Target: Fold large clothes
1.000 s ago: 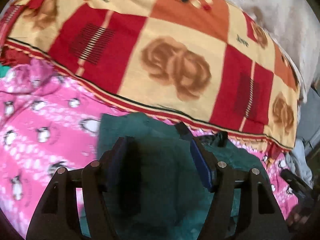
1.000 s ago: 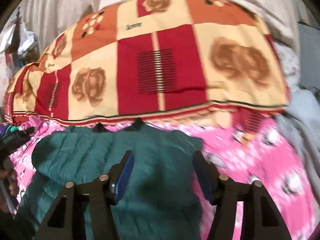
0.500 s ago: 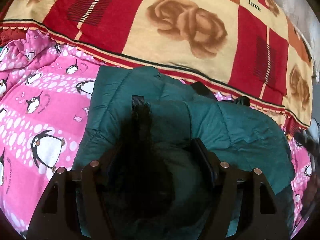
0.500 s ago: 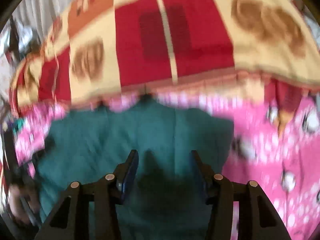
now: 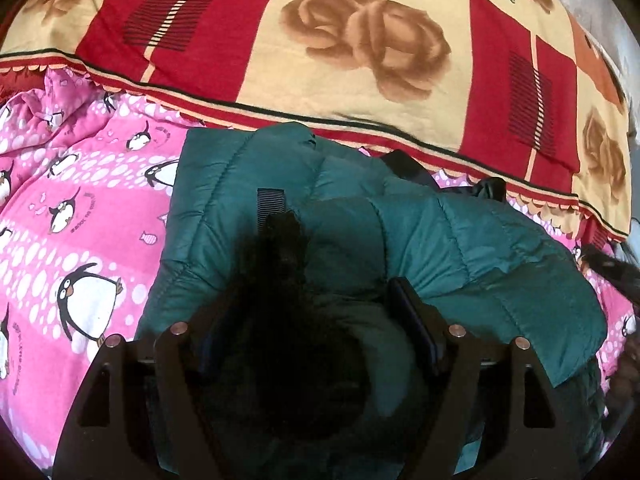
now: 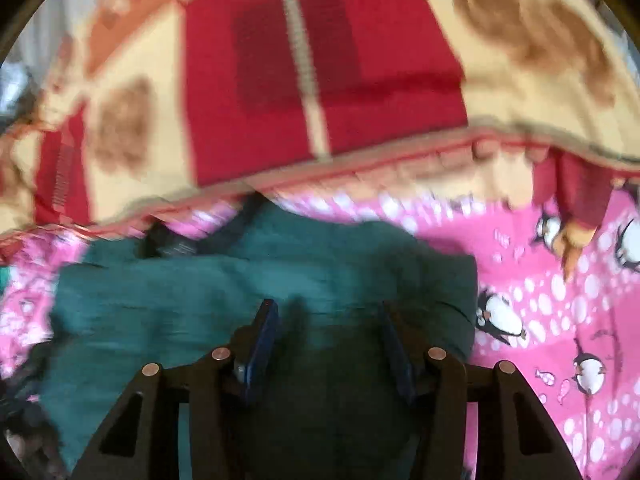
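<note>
The green jacket (image 5: pixel 460 248) lies on the pink penguin sheet (image 5: pixel 80 240), just below the rose blanket (image 5: pixel 360 40). Over the jacket, the left tongs (image 5: pixel 316 320) are opening and the right tongs (image 6: pixel 328 328) stand apart, neither gripping it.

Right wrist view is motion-blurred throughout: blanket (image 6: pixel 320 72) pattern smeared, jacket (image 6: pixel 260 280) quilting unreadable. Left wrist view: left finger (image 5: pixel 216 340) of the left gripper (image 5: pixel 316 320) is lost in a black shadow patch, so pad contact with the jacket (image 5: pixel 460 248) can't be told. Jacket's near part is cut off by the bottom edge. Dark object (image 5: pixel 488 189) at the blanket hem (image 5: pixel 360 120) is unidentifiable.
</note>
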A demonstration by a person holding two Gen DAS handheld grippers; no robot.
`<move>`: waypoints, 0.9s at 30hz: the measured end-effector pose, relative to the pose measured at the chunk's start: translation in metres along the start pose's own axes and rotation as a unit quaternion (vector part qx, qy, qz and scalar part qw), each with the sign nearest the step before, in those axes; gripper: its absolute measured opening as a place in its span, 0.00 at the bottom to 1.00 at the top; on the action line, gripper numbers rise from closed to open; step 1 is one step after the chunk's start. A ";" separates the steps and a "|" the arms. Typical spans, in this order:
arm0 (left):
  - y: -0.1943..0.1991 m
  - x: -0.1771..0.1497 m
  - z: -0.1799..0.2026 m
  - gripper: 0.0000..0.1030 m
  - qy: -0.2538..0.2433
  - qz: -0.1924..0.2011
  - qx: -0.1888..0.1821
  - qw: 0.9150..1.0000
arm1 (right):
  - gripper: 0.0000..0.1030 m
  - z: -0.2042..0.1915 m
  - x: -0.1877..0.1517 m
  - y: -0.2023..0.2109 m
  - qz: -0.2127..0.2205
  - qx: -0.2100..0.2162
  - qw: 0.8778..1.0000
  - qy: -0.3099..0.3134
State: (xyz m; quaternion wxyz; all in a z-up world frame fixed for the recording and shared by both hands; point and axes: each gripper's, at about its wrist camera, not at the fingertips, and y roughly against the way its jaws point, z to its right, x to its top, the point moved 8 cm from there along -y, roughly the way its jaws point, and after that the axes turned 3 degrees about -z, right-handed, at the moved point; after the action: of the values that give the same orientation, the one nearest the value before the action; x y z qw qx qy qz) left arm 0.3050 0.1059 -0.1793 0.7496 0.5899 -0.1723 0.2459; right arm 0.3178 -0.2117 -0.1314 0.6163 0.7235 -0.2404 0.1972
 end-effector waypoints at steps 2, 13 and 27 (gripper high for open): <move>0.000 0.000 0.000 0.73 -0.001 0.001 0.001 1.000 | 0.49 -0.019 -0.010 0.017 0.012 0.025 1.000 0.014; 0.000 0.000 0.002 0.78 -0.008 0.002 -0.009 1.000 | 0.50 -0.033 -0.071 -0.022 -0.024 -0.024 0.995 0.089; -0.001 0.000 0.005 0.81 -0.016 -0.003 0.003 1.000 | 0.51 -0.036 -0.069 -0.019 -0.022 -0.030 0.995 0.097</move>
State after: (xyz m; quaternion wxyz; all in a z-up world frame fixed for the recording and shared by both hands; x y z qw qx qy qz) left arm 0.3058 0.1006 -0.1788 0.7458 0.5964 -0.1822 0.2344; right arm 0.2743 -0.1666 -0.1808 0.6625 0.6873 -0.1691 0.2451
